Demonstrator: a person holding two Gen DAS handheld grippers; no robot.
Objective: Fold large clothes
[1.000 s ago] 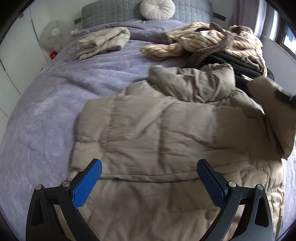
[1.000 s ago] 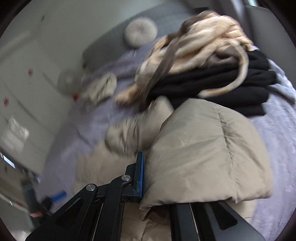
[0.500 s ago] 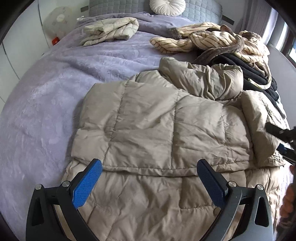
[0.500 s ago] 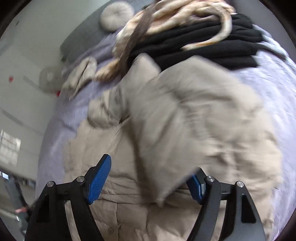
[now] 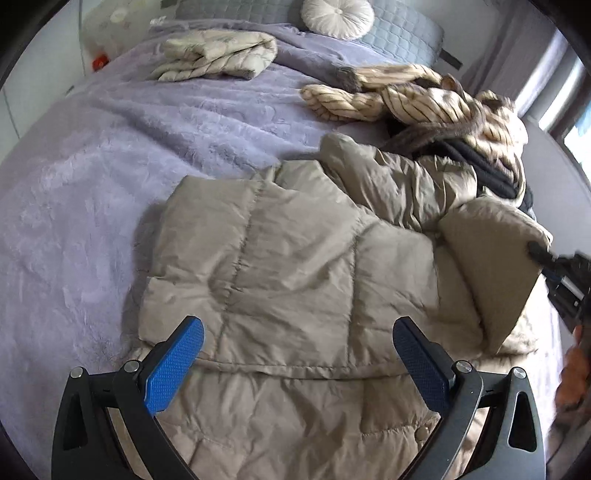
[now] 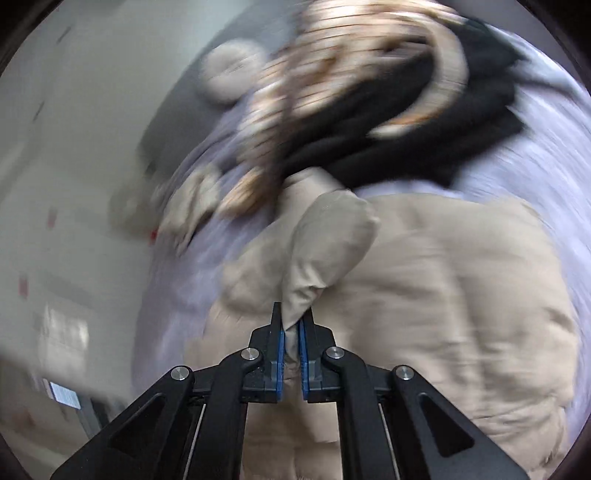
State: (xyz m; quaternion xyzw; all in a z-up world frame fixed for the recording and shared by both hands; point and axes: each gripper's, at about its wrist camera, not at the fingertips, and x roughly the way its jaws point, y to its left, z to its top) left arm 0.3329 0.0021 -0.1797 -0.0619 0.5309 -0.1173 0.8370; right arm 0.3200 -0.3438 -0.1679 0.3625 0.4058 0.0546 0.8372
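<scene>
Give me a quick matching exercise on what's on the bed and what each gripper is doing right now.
Things:
1. left gripper
2. right gripper
3. folded cream garment
4. round white cushion

States or places:
A. shut on a pinch of the beige puffer jacket
B. against the grey headboard
C. open, holding nothing, above the jacket
D. far left of the purple bedspread, apart from the jacket

Pairs: 1-C, 2-A, 3-D, 4-B
</scene>
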